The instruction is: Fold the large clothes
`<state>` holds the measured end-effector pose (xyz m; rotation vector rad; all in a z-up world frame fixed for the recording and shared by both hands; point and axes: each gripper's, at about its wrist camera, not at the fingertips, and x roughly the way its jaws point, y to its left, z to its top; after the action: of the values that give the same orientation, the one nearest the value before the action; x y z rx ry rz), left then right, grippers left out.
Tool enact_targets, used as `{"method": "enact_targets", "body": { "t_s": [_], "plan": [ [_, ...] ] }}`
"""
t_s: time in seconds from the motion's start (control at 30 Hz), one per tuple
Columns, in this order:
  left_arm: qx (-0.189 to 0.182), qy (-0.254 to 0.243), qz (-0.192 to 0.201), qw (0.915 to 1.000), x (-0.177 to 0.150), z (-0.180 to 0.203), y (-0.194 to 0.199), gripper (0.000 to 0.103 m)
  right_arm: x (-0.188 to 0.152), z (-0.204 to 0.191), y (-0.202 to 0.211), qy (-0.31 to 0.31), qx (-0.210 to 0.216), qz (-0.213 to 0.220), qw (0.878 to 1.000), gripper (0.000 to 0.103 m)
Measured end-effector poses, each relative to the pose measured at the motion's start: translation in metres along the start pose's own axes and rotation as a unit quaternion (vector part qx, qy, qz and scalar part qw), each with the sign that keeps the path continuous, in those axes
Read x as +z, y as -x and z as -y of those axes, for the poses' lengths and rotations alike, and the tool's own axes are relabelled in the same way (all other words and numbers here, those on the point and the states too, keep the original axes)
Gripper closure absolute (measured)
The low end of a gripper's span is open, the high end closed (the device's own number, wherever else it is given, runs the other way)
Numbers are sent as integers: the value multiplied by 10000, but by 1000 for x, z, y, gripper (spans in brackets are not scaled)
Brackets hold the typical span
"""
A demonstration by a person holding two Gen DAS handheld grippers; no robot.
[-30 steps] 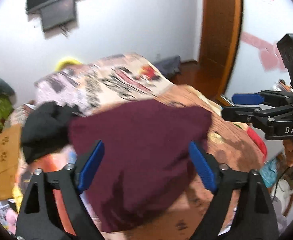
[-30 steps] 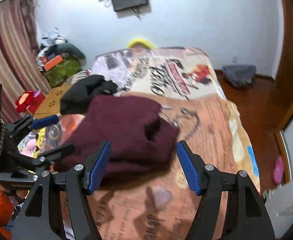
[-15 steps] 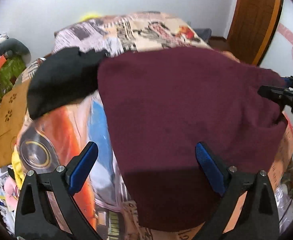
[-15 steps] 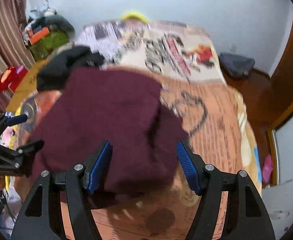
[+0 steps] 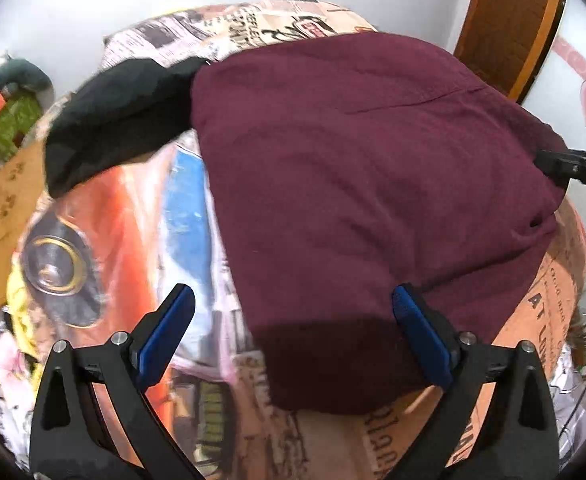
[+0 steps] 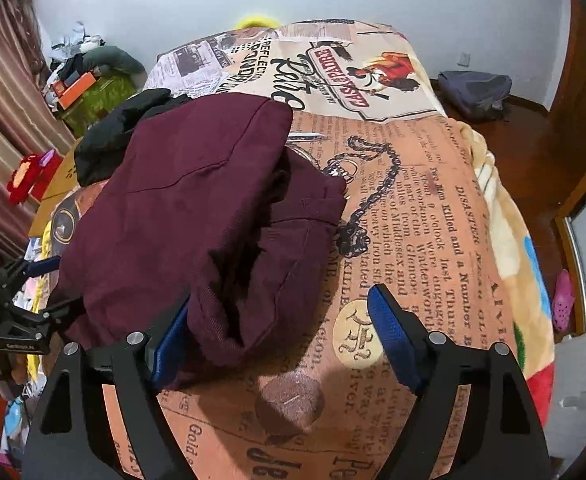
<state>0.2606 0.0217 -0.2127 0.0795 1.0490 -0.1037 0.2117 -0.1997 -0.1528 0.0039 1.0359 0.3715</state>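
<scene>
The maroon garment (image 6: 197, 220) lies folded into a thick stack on the printed bedspread (image 6: 433, 240), toward its left side, with a black garment (image 5: 117, 116) just beyond it. Your left gripper (image 5: 293, 336) stands wide apart over the stack's near edge, clasping nothing. Your right gripper (image 6: 277, 340) has its jaws opening; the near right corner of the cloth bulges between them, and its left pad is hidden behind the fold, so contact cannot be told. Both tools flank the stack, probably because the fold is just laid down.
</scene>
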Motion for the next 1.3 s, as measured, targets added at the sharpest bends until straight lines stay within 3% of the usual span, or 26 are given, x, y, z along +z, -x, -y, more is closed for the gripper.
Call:
{"method": "enact_targets", "body": {
  "t_s": [0.2, 0.47, 0.7, 0.8, 0.87, 1.0, 1.13, 1.2, 1.3],
  "plan": [
    [498, -195, 446, 9976, 4, 4, 26, 3, 10, -5, 12, -18, -125, 21, 9999, 24],
    [538, 86, 873, 9947, 38, -16, 39, 3, 37, -34, 25, 351, -106, 527, 9979, 22],
    [261, 664, 836, 9939, 64, -52, 12, 3, 55, -41, -10, 430, 56, 359, 9984, 22],
    [-132, 1051, 479, 9932, 68, -68, -15, 3, 55, -21, -37, 60, 117, -110, 9999, 22],
    [-669, 1396, 108, 9879, 68, -81, -39, 3, 51, -3, -49, -259, 115, -327, 9991, 22],
    [-1582, 1864, -313, 9691, 61, -94, -73, 3, 43, 37, -62, -1081, 1119, -557, 9863, 20],
    [-2313, 2371, -565, 9419, 63, -105, -98, 3, 46, 44, -75, -1174, 1474, -771, 9791, 14],
    [-2404, 2443, -559, 9378, 65, -106, -103, 3, 52, 42, -81, -1122, 1554, -882, 9775, 14],
    [-2513, 2296, -515, 9389, 72, -99, -103, 3, 60, 40, -93, -1188, 1756, -1027, 9719, 12]
  ]
}}
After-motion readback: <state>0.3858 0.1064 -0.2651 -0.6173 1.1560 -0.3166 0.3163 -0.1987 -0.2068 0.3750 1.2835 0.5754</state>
